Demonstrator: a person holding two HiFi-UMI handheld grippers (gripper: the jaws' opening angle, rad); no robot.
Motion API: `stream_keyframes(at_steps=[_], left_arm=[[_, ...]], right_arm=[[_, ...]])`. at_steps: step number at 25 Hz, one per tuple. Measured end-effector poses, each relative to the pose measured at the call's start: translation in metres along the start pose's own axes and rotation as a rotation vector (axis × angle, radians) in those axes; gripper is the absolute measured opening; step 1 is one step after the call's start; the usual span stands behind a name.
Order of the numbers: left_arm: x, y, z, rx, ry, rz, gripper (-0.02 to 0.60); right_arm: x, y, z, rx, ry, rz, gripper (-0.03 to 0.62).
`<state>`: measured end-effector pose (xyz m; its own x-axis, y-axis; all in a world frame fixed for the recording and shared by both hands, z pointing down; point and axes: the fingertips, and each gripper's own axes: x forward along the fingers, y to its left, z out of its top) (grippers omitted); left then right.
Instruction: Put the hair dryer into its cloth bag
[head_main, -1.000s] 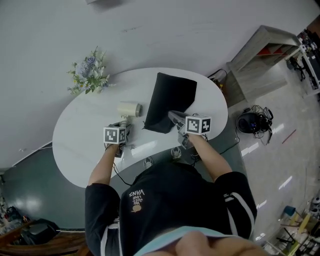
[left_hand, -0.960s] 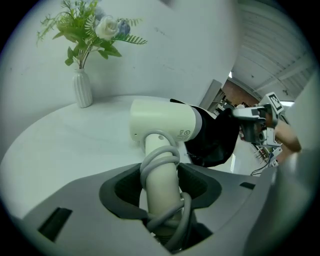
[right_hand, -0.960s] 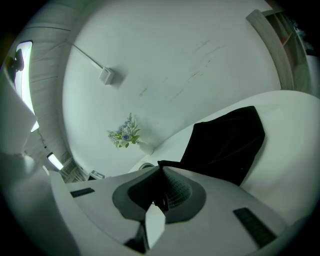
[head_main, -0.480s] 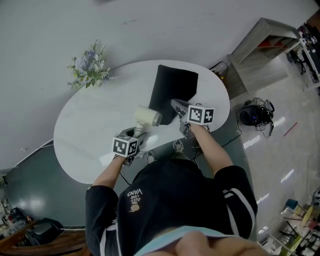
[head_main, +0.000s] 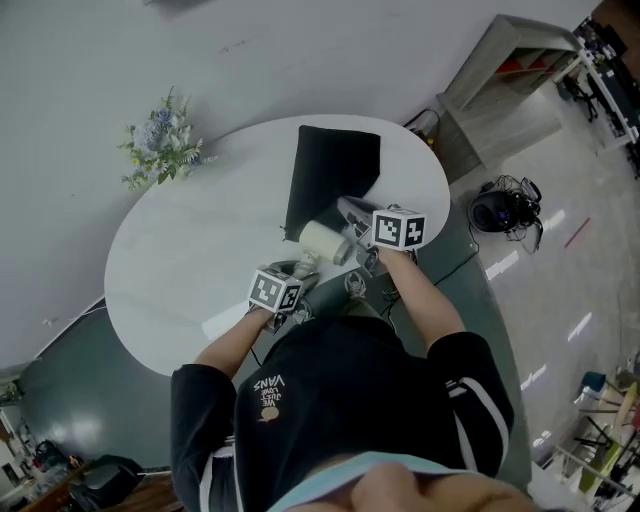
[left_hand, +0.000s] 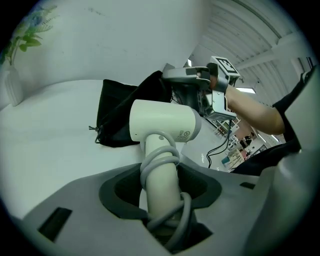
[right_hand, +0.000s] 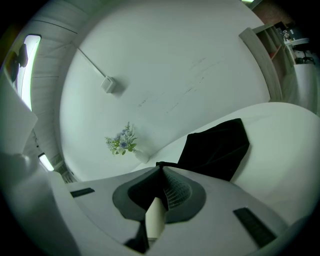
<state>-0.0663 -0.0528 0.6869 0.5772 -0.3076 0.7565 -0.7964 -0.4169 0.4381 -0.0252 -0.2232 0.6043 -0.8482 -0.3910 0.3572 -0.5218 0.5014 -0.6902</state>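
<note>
A cream hair dryer (head_main: 322, 240) hangs over the white table (head_main: 180, 260), its grey cord wound round the handle (left_hand: 160, 175). My left gripper (head_main: 300, 268) is shut on that handle, with the dryer's head just in front of the bag's near end. The black cloth bag (head_main: 335, 175) lies on the table's far side. My right gripper (head_main: 345, 208) is shut on the bag's near edge and holds it raised, black cloth showing at its tips (right_hand: 161, 167). In the left gripper view the bag (left_hand: 125, 112) rises towards the right gripper (left_hand: 187, 80).
A vase of pale flowers (head_main: 155, 150) stands at the table's far left edge. A wooden shelf unit (head_main: 500, 70) and a black device with cables (head_main: 497, 212) are on the floor to the right. The table's near edge runs just under both hands.
My left gripper has carried the hair dryer to the right across the table, up to the bag's near end and the right gripper. The right gripper has stayed in place.
</note>
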Motion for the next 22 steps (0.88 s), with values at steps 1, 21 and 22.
stream_keyframes(at_steps=[1,21,22], left_arm=[[0.004,0.000,0.001,-0.002,0.006,-0.003,0.235],[0.032,0.032,0.052,-0.167,-0.040,0.025,0.236],[0.034,0.034,0.055,-0.175,-0.045,0.033,0.236]], right_arm=[[-0.003,0.001,-0.002,-0.013,0.001,-0.003,0.048],[-0.049,-0.007,-0.040,-0.194,0.061,-0.077,0.048],[-0.048,-0.005,-0.041,-0.200,0.063,-0.072,0.048]])
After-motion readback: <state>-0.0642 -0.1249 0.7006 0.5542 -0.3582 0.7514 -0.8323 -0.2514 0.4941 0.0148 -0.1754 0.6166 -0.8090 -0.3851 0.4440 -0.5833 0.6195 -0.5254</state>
